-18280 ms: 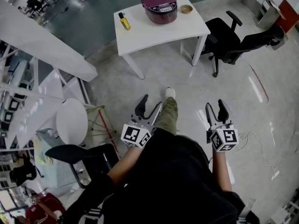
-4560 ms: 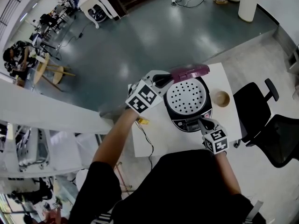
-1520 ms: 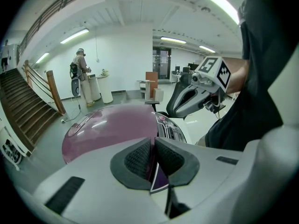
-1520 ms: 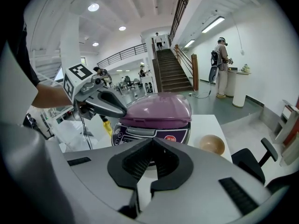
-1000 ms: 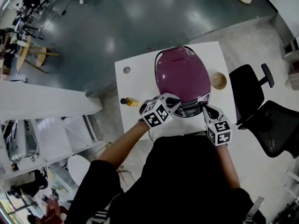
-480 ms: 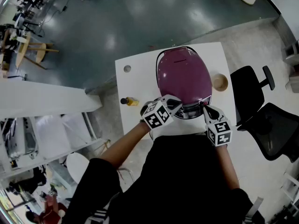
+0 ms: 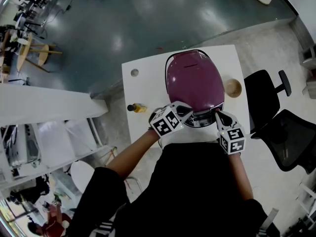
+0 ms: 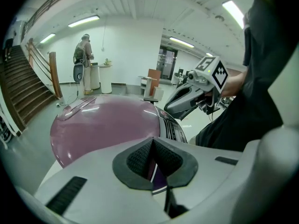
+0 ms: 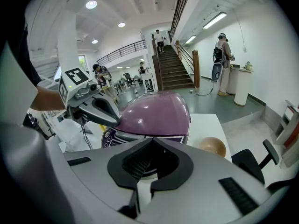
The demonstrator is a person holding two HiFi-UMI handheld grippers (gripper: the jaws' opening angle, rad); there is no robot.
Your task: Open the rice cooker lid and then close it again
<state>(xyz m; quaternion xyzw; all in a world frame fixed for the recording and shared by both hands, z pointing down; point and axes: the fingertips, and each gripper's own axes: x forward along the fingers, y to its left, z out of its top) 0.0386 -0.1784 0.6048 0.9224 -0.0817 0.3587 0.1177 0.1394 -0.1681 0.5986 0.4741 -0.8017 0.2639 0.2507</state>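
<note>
The purple rice cooker (image 7: 194,83) stands on the white table (image 7: 148,58) with its lid down. My left gripper (image 7: 185,110) is shut and empty, its tips at the lid's front left edge beside the control panel (image 7: 202,118). My right gripper (image 7: 217,113) is also shut and empty, tips at the panel's right end. In the left gripper view the glossy lid (image 8: 105,125) fills the space ahead of the closed jaws (image 8: 154,160), and the right gripper (image 8: 187,101) shows beyond. The right gripper view has the cooker (image 9: 154,113) ahead and the left gripper (image 9: 100,108) at its left.
A small yellow bottle (image 7: 137,107) lies at the table's left edge, near a round cable hole (image 7: 134,72). A wooden bowl (image 7: 232,88) sits right of the cooker, and it shows as the bowl (image 9: 212,146) in the right gripper view. A black office chair (image 7: 276,127) stands right of the table.
The lid, open several seconds ago, is now down. Over the last second both grippers have stayed at the cooker's front; the left one has rolled slightly.
</note>
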